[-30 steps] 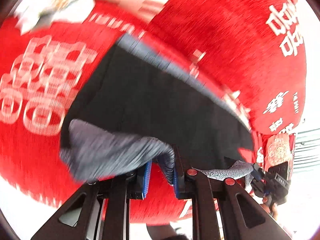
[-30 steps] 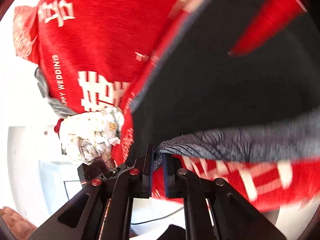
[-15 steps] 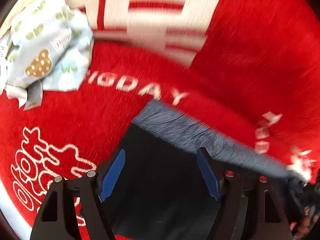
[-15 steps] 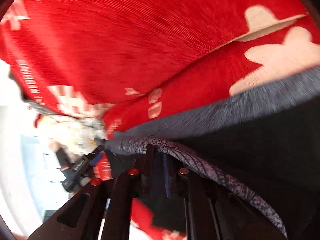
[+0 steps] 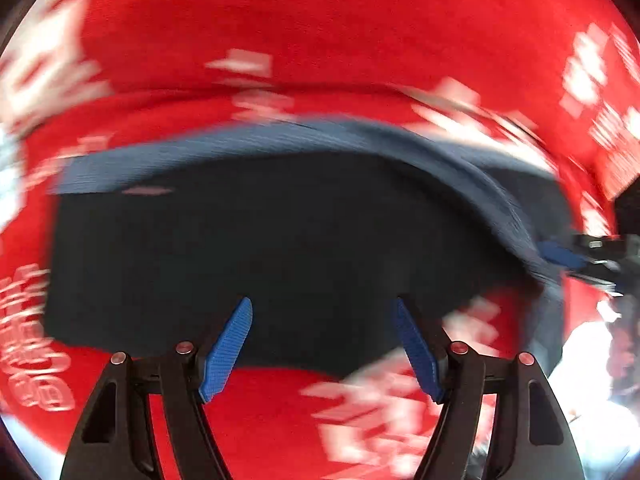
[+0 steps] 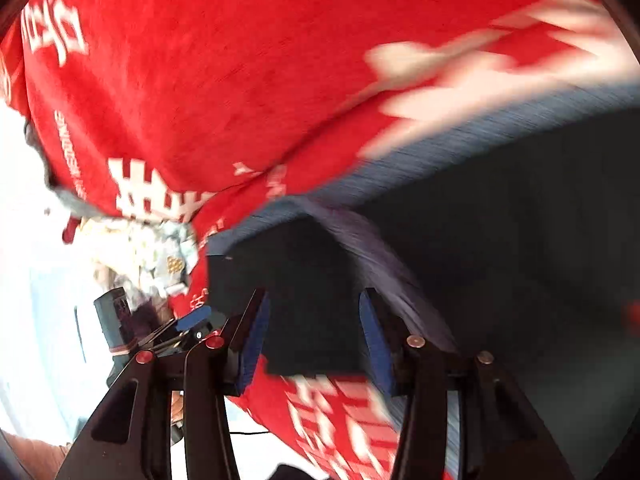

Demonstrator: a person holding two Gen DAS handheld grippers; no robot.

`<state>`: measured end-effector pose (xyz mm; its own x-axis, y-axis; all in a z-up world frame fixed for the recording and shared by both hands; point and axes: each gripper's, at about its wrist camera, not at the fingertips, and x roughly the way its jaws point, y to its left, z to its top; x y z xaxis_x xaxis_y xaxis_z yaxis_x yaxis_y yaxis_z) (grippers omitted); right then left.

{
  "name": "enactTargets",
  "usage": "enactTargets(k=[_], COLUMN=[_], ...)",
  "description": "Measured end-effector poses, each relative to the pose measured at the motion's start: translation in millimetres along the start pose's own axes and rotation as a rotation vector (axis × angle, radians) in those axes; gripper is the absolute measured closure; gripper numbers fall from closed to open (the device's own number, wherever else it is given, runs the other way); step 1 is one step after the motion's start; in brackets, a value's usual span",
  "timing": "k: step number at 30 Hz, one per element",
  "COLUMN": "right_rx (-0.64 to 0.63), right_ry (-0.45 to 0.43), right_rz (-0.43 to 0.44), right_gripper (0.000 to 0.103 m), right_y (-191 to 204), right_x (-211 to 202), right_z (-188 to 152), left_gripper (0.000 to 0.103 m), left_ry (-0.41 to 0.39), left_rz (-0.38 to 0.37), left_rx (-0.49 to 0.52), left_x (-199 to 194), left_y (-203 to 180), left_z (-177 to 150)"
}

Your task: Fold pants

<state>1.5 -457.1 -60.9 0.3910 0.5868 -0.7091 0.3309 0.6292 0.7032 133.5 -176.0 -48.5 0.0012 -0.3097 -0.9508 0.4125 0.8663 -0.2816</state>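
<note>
The dark pants lie folded on the red blanket, with a grey-blue edge along the far side. My left gripper hangs over their near edge, open, nothing between its blue pads. In the right wrist view the pants fill the right side. My right gripper hovers over a folded corner with its jaws opening; the cloth lies below them and no pad presses on it. A grey fold runs past its right finger. Each gripper shows at the other's view edge: right gripper, left gripper. Both views are blurred.
The red blanket with white characters covers the whole surface under the pants. A crumpled pale patterned cloth lies at the blanket's left edge in the right wrist view. Bright floor shows beyond that edge.
Both grippers were shut on the grey pant edge a second ago. Both have let it go and opened, the right one later. The lifted part now lies down on the pants.
</note>
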Motion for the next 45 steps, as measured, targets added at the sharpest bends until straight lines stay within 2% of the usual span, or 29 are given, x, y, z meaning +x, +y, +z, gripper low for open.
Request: enactTargets(k=[2,5,7,11,13,15,19,20,21,22,25,27,30,31,32,34,38,40,42,43,45], right_rx=[0.072,0.183,0.26,0.439,0.504,0.531,0.571,0.572,0.574,0.576,0.508,0.435,0.33,0.303,0.279,0.239,0.212,0.217,0.232,0.227,0.212], right_ry=[-0.037,-0.08,-0.098,-0.154,-0.192,-0.204,-0.254,-0.26,-0.268,-0.274,-0.302,-0.337,-0.386,-0.396,-0.408,-0.425,-0.415,-0.377,-0.339,-0.327,-0.326], right_rz=[-0.034,-0.119,-0.181,-0.202,-0.174,-0.135,0.047,0.071,0.084,0.112,0.122,0.151,0.176,0.175,0.173,0.153,0.146,0.114,0.047,-0.006,-0.042], right_gripper=[0.052,0.046,0.046,0.046,0.046,0.046,0.046,0.051,0.083,0.089,0.089,0.089,0.089,0.089,0.089,0.088,0.083,0.075,0.043,0.039,0.04], right_y=[-27.0,-71.1,-101.3,-154.8,-171.4,-185.0,-201.0,-202.2,-202.6,-204.0,-184.9,-171.0,-162.6,-163.0,-164.4,-166.9,-189.2,-202.5,-216.4,-218.7,-221.9], right_x=[-30.9,-74.7,-98.5,-125.3,-124.5,-120.9,-100.8,-98.0,-95.2,-95.0,-110.9,-136.0,-185.7,-198.6,-208.8,-224.6,-230.4,-223.7,-217.5,-215.2,-216.1], right_z=[-27.7,-79.3,-119.0,-192.1,-222.5,-238.5,-255.5,-255.5,-254.7,-253.2,-237.3,-220.0,-174.2,-157.4,-136.1,-88.9,-2.6,39.5,70.0,82.8,88.0], left_gripper=[0.029,0.029,0.029,0.029,0.029,0.029,0.029,0.041,0.052,0.065,0.065,0.065,0.065,0.059,0.04,0.025,0.025,0.025,0.025,0.025,0.025], left_ry=[0.039,0.096,0.134,0.176,0.185,0.183,0.169,0.162,0.156,0.163,0.14,0.091,0.004,-0.021,-0.05,-0.113,-0.174,-0.197,-0.195,-0.186,-0.152], left_rz=[-0.094,-0.209,-0.25,-0.278,-0.277,-0.273,-0.244,-0.247,-0.245,-0.24,-0.256,-0.258,-0.264,-0.255,-0.236,-0.176,-0.117,-0.064,0.0,0.02,0.074], left_rx=[0.064,0.137,0.195,0.306,0.335,0.359,0.35,0.352,0.355,0.354,0.333,0.326,0.287,0.273,0.258,0.23,0.17,0.161,0.137,0.123,0.089], left_x=[15.2,40.2,56.4,79.0,84.4,87.8,92.0,91.1,89.2,86.1,71.0,54.7,34.9,32.2,28.4,24.5,27.9,31.0,36.1,39.3,48.5], left_y=[-53.2,-107.8,-148.9,-198.6,-211.5,-220.5,-223.9,-224.1,-224.0,-219.6,-218.4,-225.1,-237.1,-242.1,-242.8,-245.5,-251.0,-250.1,-238.4,-233.0,-216.6], left_z=[2.8,3.0,-0.9,-13.8,-19.7,-26.0,-29.6,-28.4,-27.7,-26.8,-18.3,-4.8,27.7,39.0,52.7,76.5,122.9,132.9,138.9,138.2,131.7])
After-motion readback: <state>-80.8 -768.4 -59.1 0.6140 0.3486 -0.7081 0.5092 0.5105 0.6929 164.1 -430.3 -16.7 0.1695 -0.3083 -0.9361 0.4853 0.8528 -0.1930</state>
